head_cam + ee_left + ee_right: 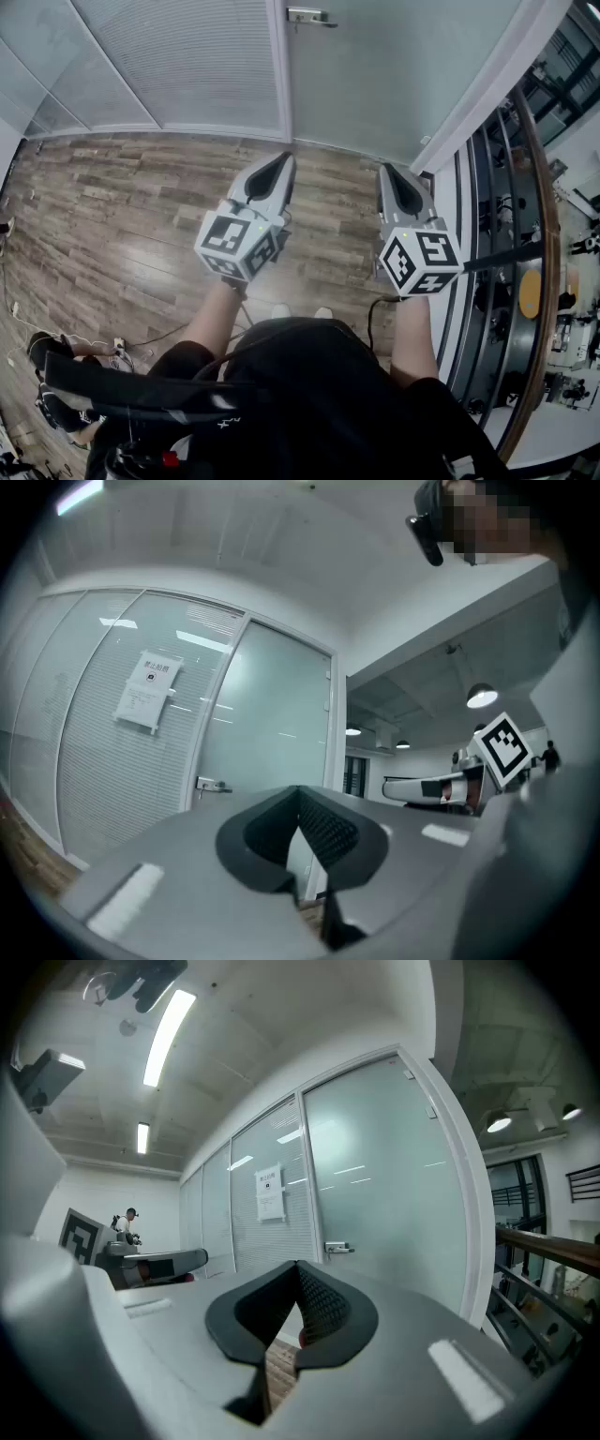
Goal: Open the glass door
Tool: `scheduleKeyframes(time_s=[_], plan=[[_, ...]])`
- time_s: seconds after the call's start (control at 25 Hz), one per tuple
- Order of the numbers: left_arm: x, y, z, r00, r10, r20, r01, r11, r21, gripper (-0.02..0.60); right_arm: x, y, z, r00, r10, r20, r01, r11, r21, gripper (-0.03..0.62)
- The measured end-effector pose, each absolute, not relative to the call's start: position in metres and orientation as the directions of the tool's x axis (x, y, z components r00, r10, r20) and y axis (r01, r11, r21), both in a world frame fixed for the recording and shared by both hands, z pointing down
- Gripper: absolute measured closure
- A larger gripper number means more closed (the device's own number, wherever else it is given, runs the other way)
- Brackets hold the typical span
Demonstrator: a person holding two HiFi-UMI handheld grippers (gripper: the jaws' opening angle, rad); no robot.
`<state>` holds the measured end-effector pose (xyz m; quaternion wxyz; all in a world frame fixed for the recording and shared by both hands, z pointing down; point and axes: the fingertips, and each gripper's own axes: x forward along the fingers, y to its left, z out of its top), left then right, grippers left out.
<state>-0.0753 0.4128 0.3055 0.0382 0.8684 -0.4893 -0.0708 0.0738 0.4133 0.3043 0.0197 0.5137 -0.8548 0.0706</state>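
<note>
Standing before the closed glass door [394,66] with both tools pinched shut.

Holding the left gripper [284,159] and right gripper [386,171] side by side, about level, aimed at the far door. Jaws closed tip to tip on each, gripping nothing and touching nothing. Facing frosted glass ahead and slightly right, with the handle [307,15] at its left edge, well apart from both tips. Left of the door, a blind-covered glass wall [178,66] bearing a paper notice [148,691]. At the right, a railing [539,234]. Underfoot, wood floor [112,216].
</note>
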Motion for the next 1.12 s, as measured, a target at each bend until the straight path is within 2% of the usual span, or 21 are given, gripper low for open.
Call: scheduleKeyframes(time_s=[1.12], plan=[[-0.054,0.418,0.309,0.517,-0.85,-0.101,-0.833,-0.527,0.169,0.581,0.09,0.417,0.31,-0.521,-0.85,0.078,-0.846,0.502,-0.178,0.591]])
